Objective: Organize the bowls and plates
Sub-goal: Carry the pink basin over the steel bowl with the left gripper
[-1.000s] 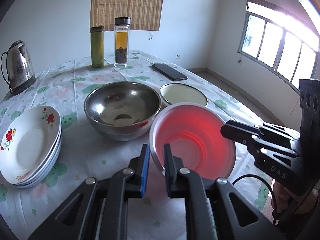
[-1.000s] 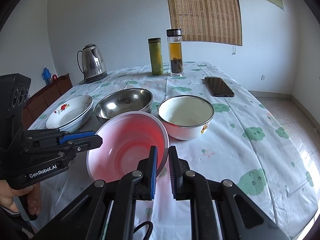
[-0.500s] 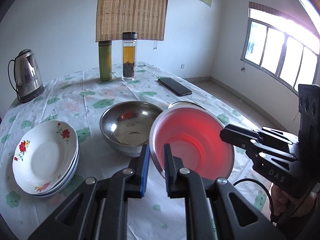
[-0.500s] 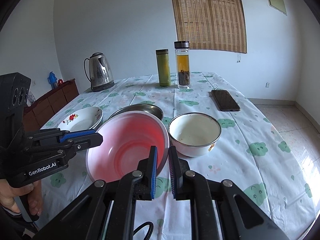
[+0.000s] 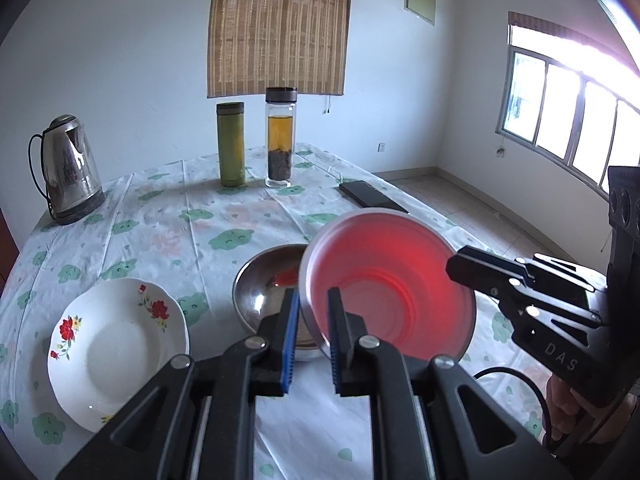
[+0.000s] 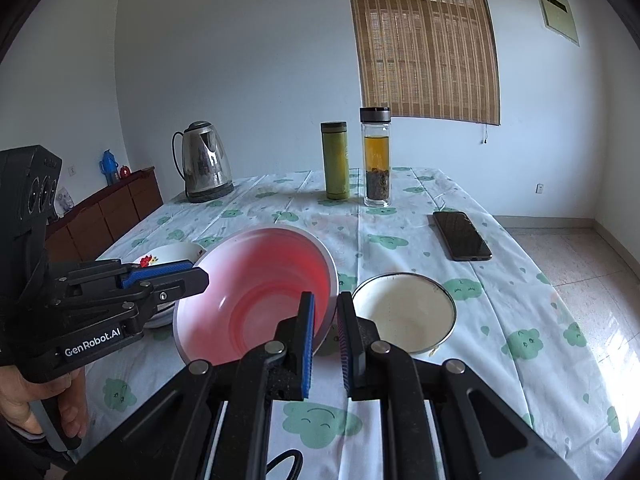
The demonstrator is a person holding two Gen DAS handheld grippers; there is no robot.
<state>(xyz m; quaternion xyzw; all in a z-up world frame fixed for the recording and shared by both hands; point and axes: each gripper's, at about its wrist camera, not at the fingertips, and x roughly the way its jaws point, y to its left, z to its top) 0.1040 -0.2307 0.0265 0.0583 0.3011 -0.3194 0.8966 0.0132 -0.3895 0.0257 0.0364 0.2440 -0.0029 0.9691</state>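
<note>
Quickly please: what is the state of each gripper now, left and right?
Left gripper: closed on the rim of the pink bowl.
Right gripper: closed on the opposite rim of the same bowl.

Shiny metal bowl (image 5: 268,292), glossy plate (image 5: 116,356)

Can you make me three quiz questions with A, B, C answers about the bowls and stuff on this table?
1. Where is the phone?
A. inside a bowl
B. flat on the tablecloth
C. on the kettle

2. What colour is the lifted bowl inside?
A. pink-red
B. blue
C. green

3. How is that bowl held?
A. resting flat on the table
B. by one gripper
C. by both grippers on opposite rims

Answers: 1 B, it lies on the cloth beyond the cream bowl. 2 A, its inside glows pink-red. 3 C, the left gripper and right gripper each pinch a rim.
</note>
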